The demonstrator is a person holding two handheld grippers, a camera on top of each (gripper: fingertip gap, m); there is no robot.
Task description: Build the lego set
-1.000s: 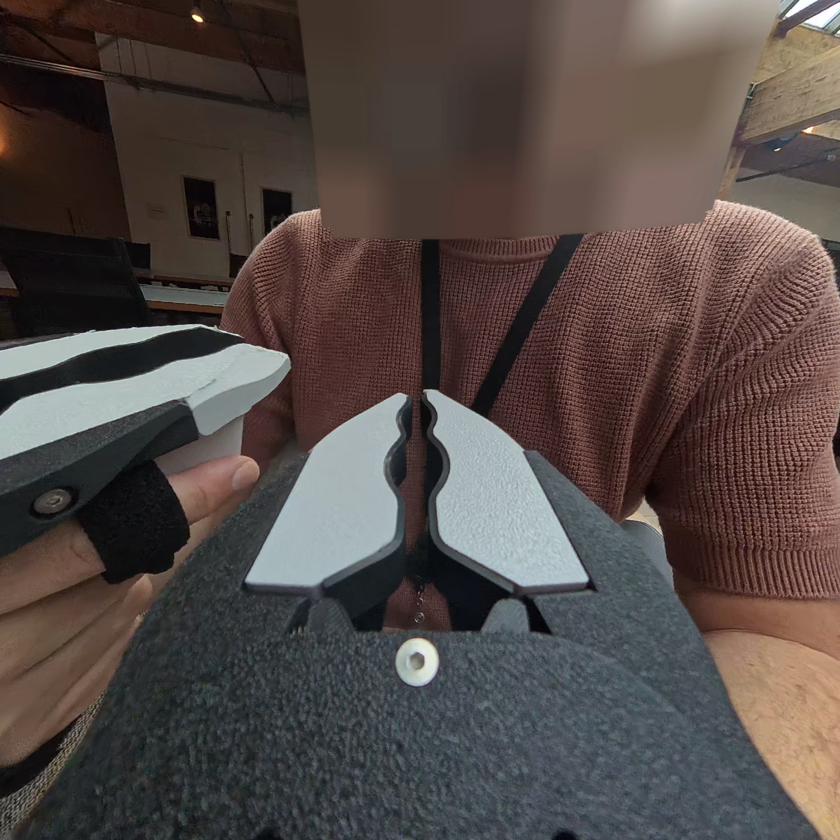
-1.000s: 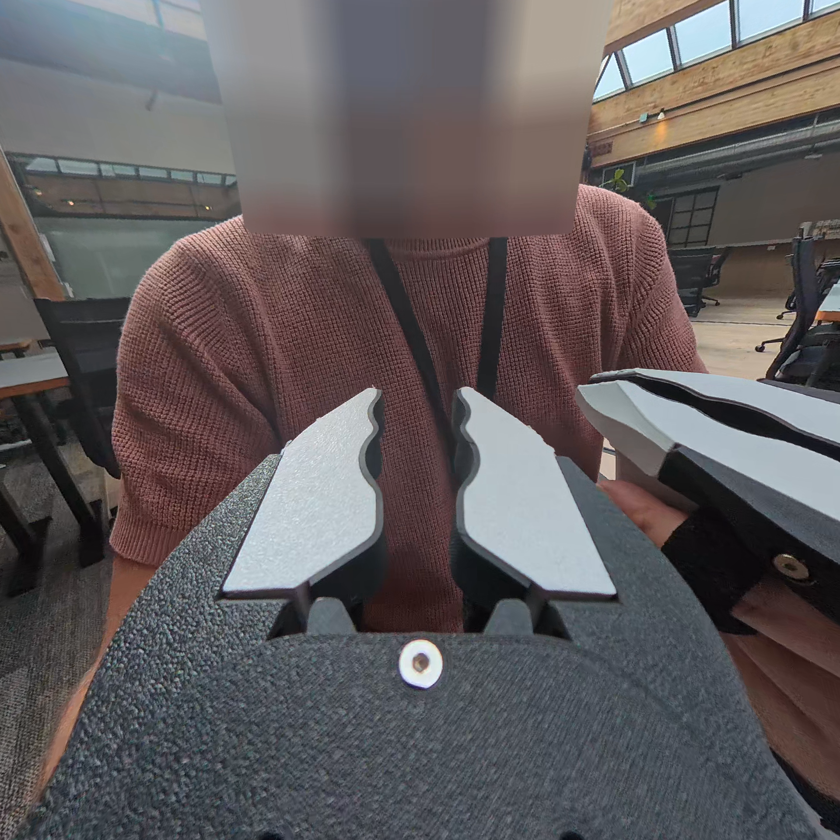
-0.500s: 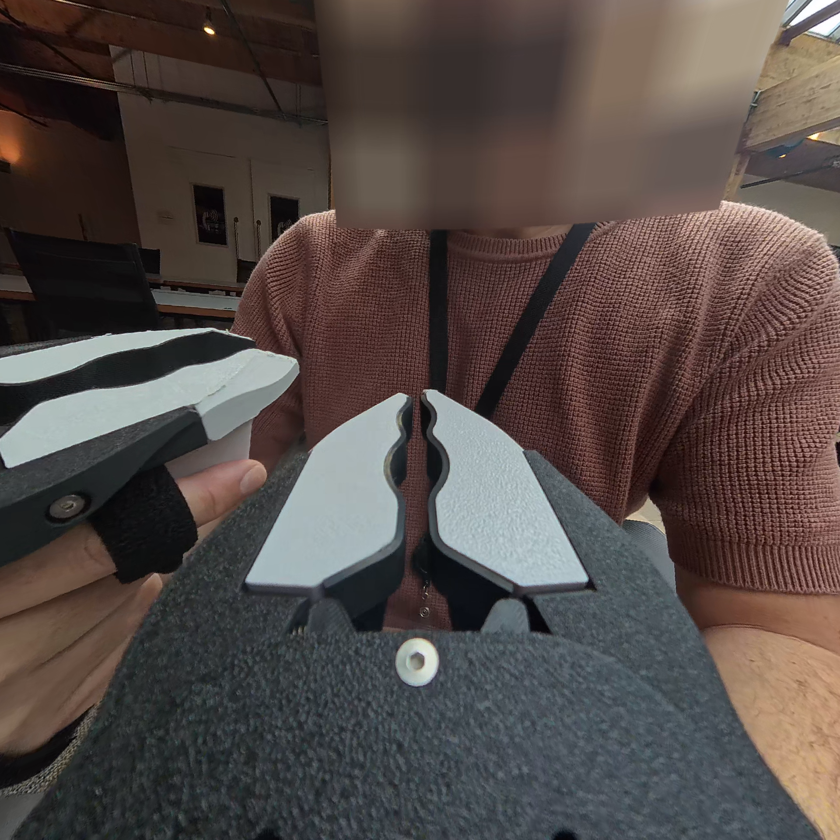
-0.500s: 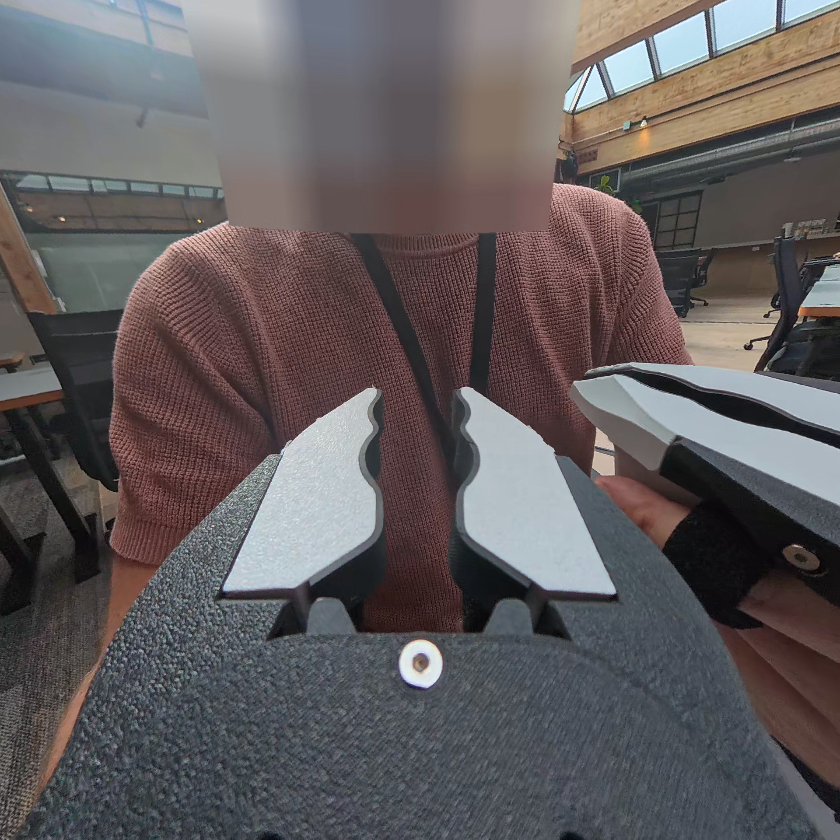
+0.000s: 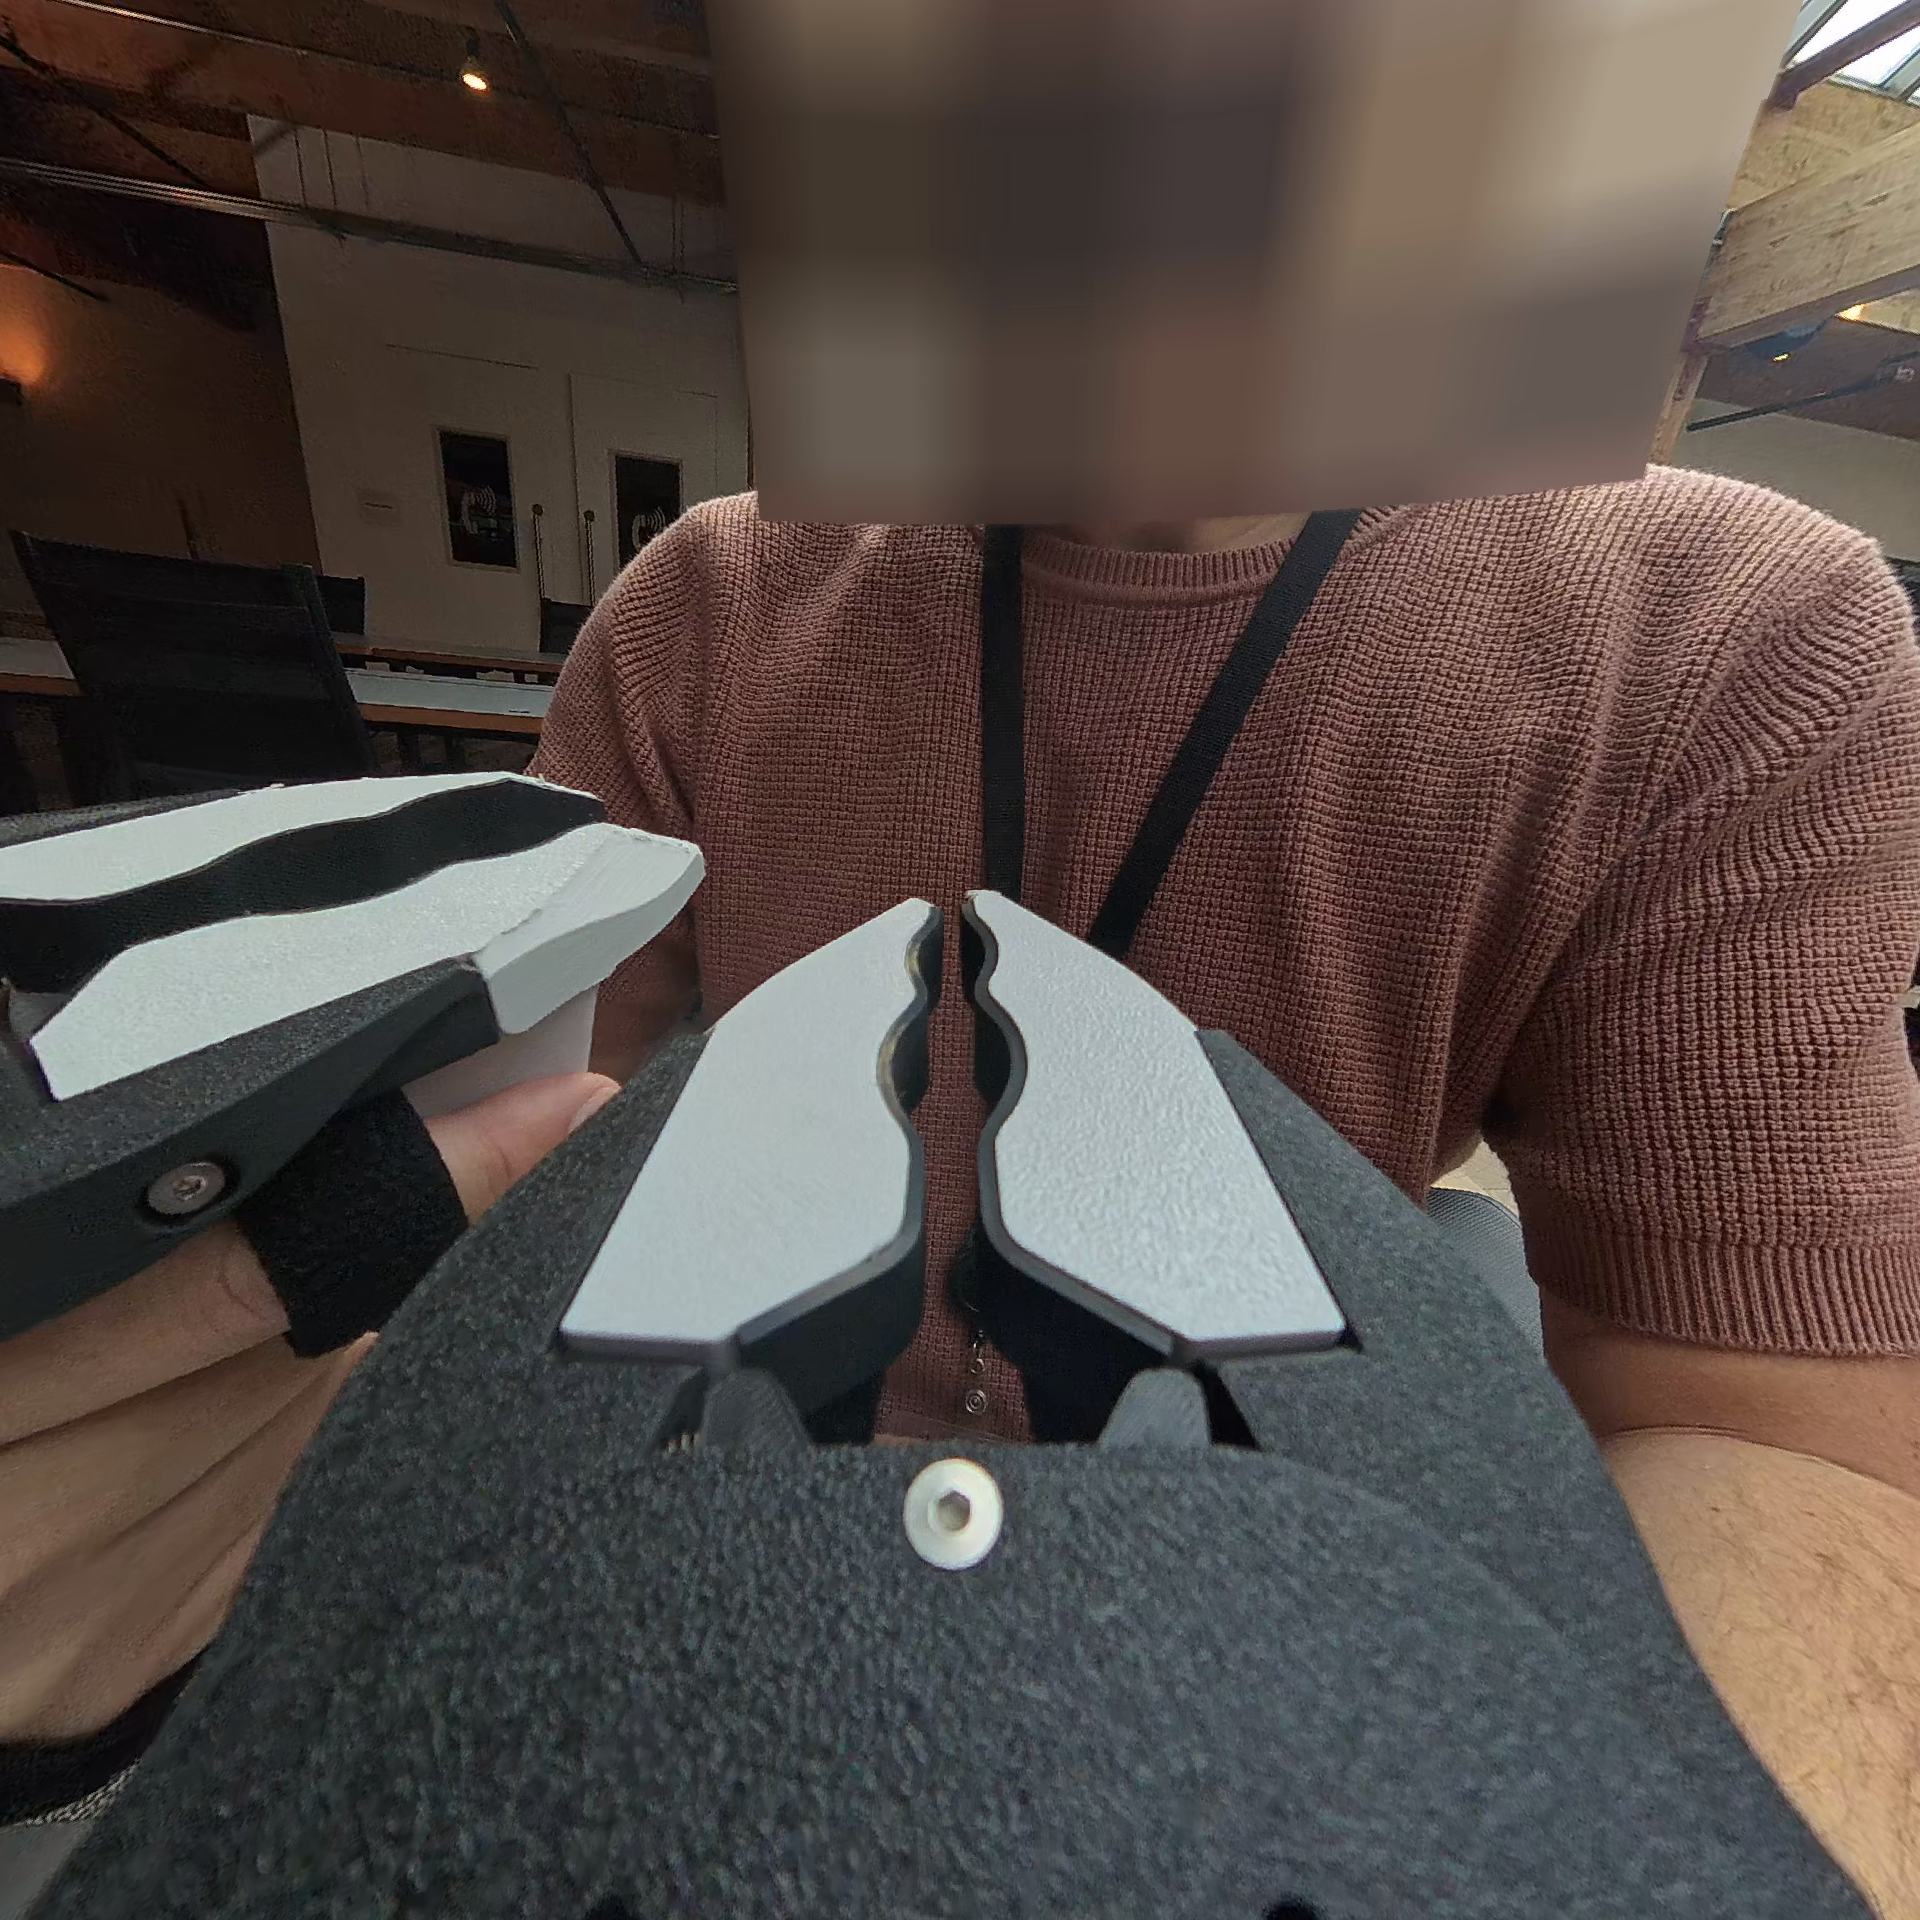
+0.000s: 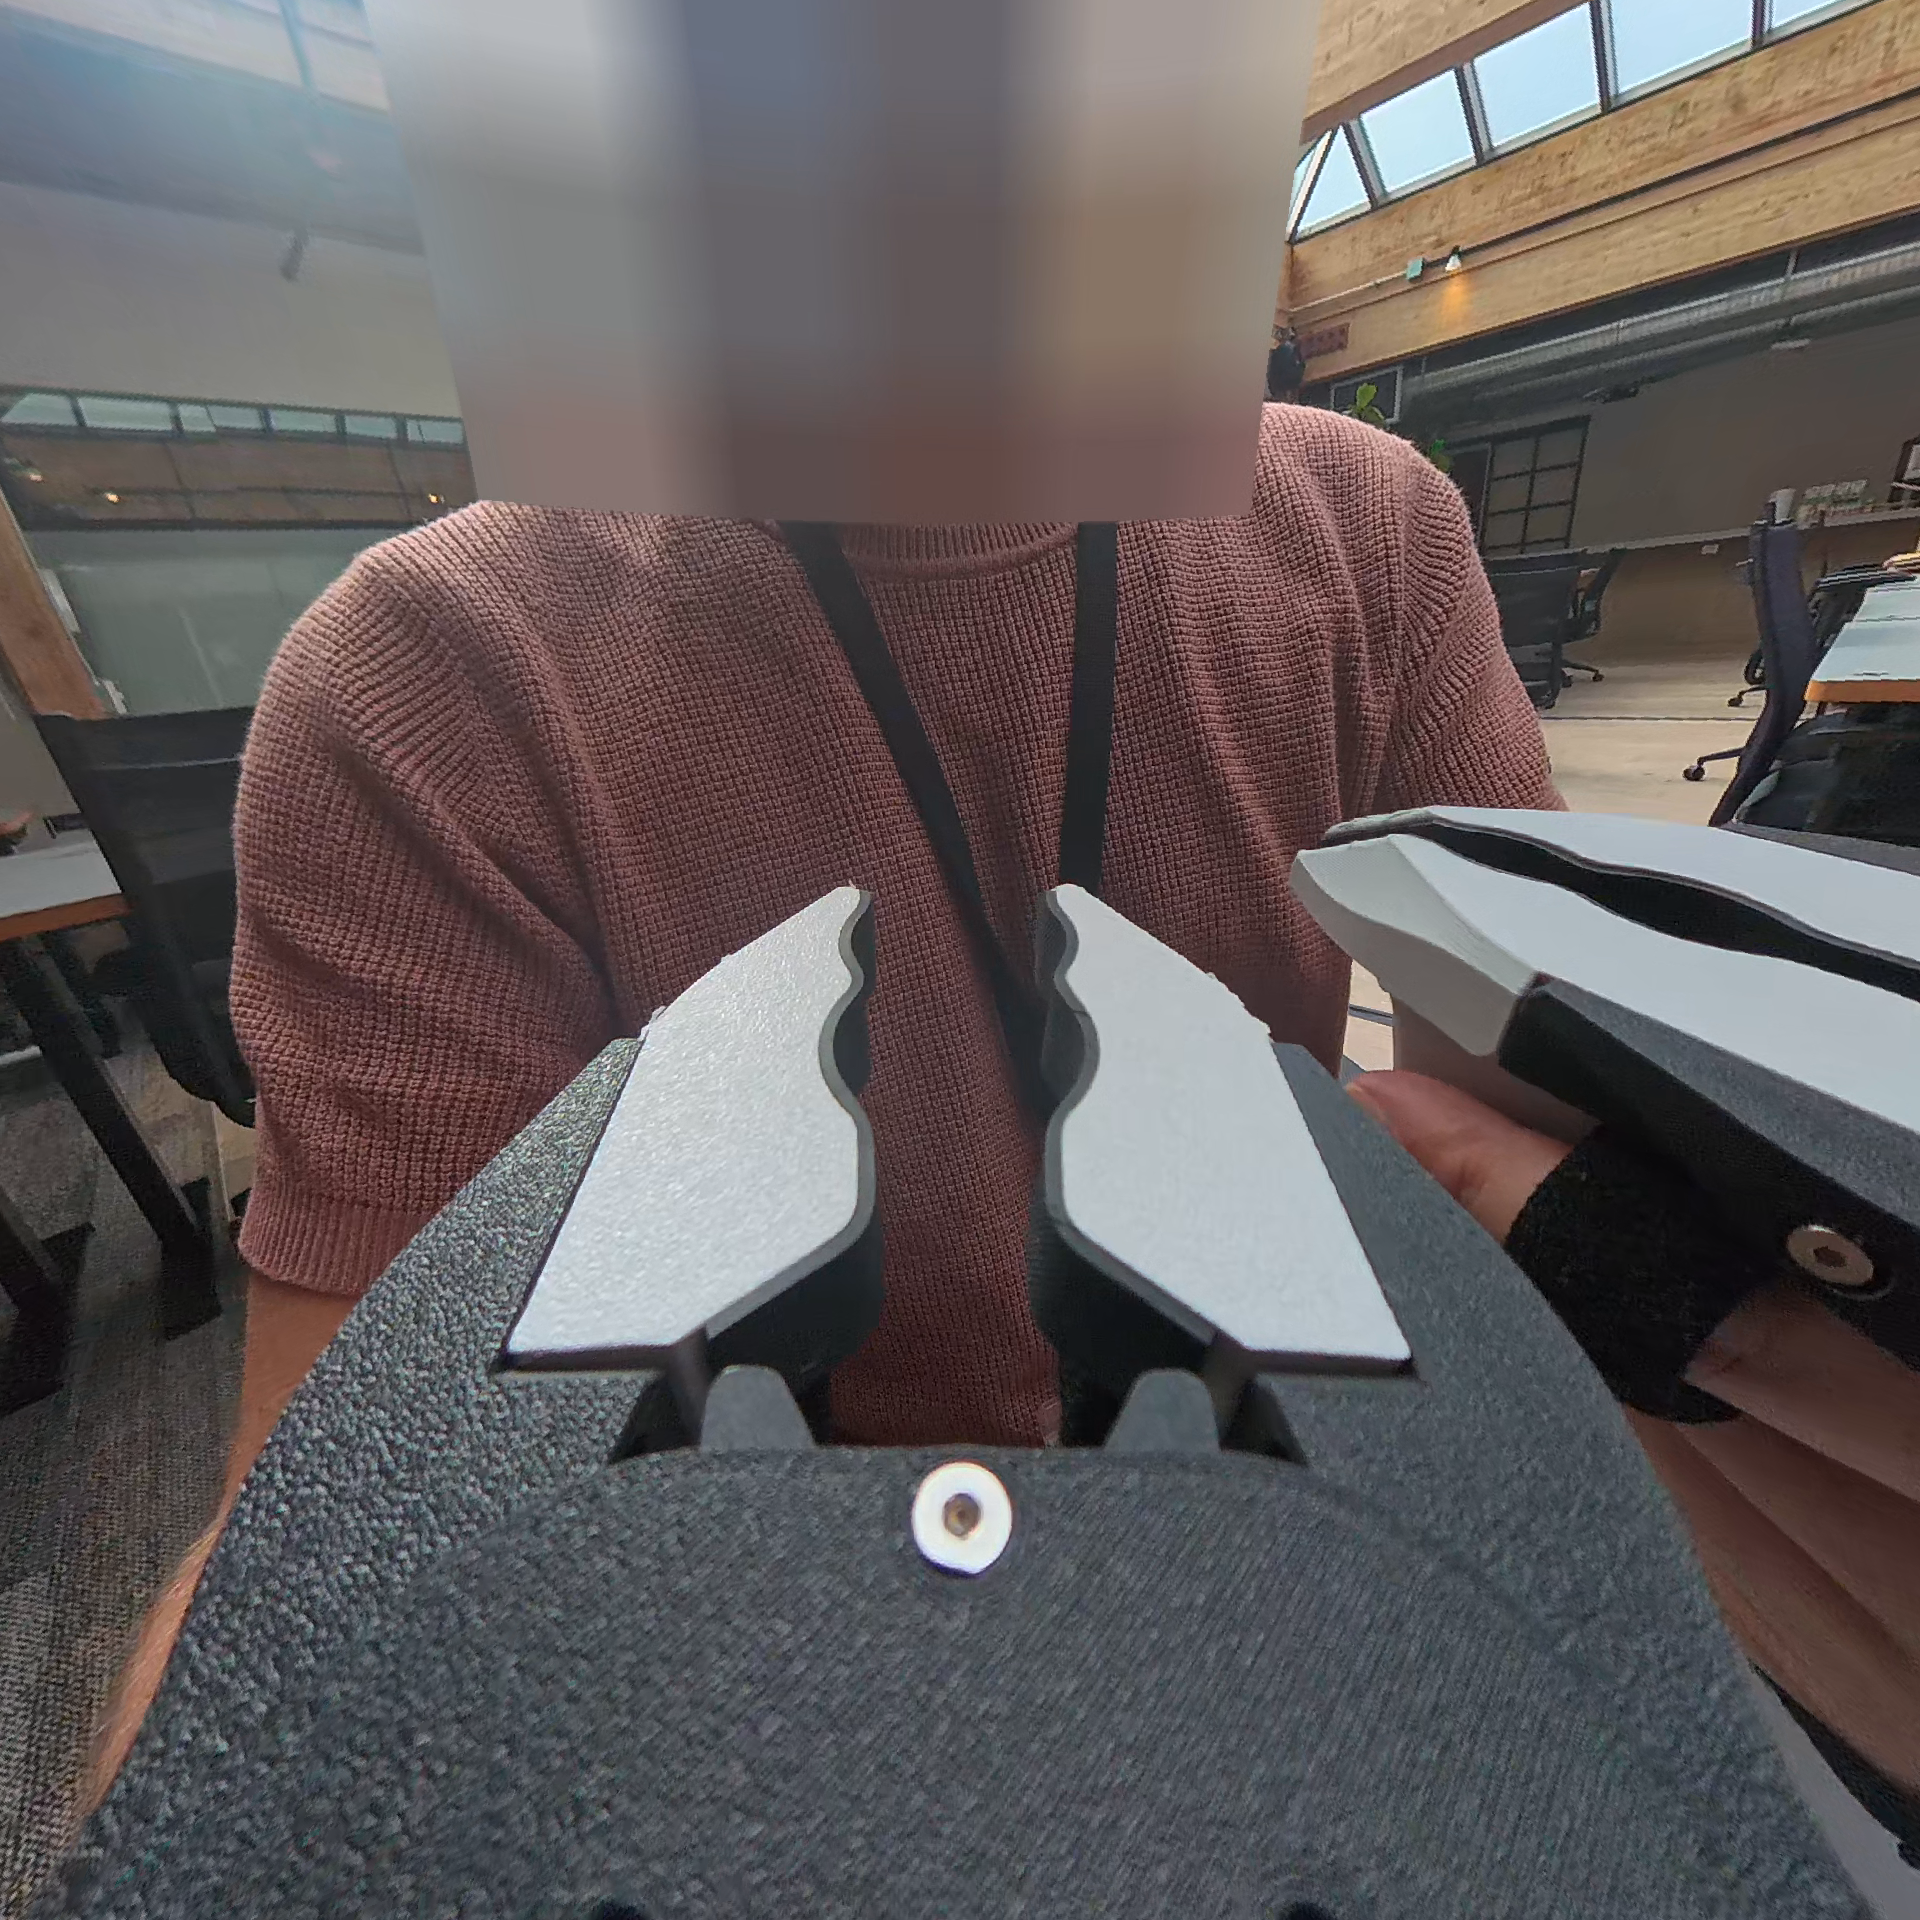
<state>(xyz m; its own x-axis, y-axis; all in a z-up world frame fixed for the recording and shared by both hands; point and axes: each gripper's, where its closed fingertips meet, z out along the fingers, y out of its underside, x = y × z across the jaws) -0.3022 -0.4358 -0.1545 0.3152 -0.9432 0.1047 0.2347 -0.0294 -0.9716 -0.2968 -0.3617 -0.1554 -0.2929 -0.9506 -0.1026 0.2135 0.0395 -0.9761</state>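
Note:
No lego pieces show in either view. Both grippers are raised and point at a person's chest. My left gripper [image 5: 951, 904] is shut with its fingertips almost touching and nothing between them. It also shows at the right of the right wrist view [image 6: 1340, 852]. My right gripper [image 6: 956, 909] is open by a narrow gap and empty. It also shows at the left of the left wrist view [image 5: 634, 842]. The two grippers are side by side, close together.
A person in a reddish-brown knit sweater [image 5: 1351, 831] [image 6: 571, 779] with a black lanyard [image 5: 1003, 707] fills both views. Hands [image 5: 125, 1455] [image 6: 1766, 1455] hold the grippers. Black chairs [image 6: 156, 810] and tables [image 5: 447, 696] stand behind.
Both views have drifted slightly, with the person a little lower in frame. The jaws of both grippers stand as before.

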